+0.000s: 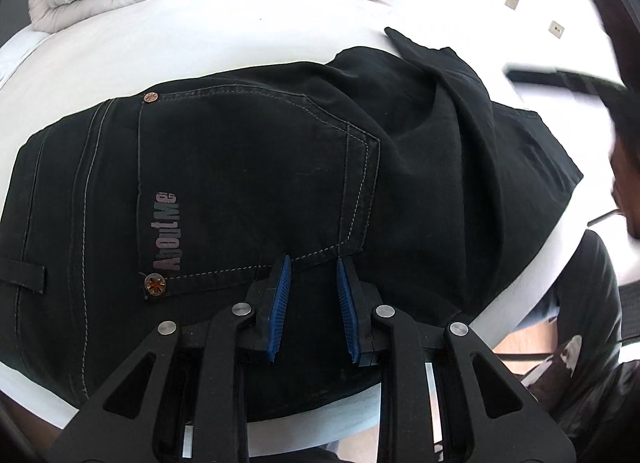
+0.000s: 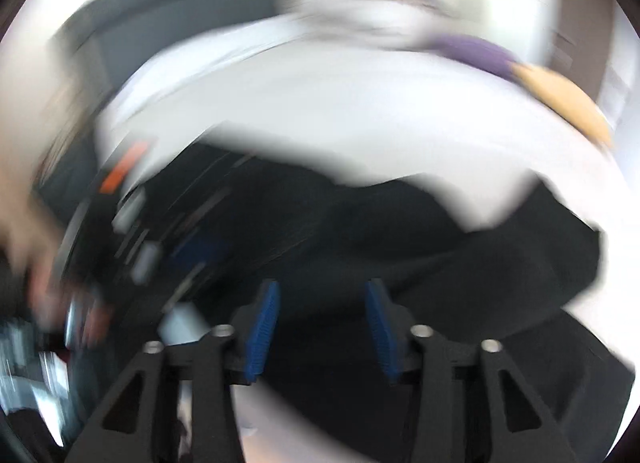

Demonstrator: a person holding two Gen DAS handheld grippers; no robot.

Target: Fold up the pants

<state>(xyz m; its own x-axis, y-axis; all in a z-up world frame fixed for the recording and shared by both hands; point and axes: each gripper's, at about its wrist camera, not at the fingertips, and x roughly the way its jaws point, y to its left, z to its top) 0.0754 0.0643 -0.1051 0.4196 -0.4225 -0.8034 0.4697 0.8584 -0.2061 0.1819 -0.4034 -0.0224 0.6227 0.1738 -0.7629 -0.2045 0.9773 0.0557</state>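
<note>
Both grippers are seen with jaws parted and nothing between them: the left gripper [image 1: 311,263] hangs just over the seat of the pants [image 1: 248,167], by the back pocket [image 1: 256,183], while the right gripper [image 2: 322,289] is caught in heavy blur above the same dark cloth. The pants are spread on the bed [image 1: 224,35], partly folded. Their long axis is judged to run across the left view, waistband left, legs right, so the left gripper is taken as nearer the waist.
</note>
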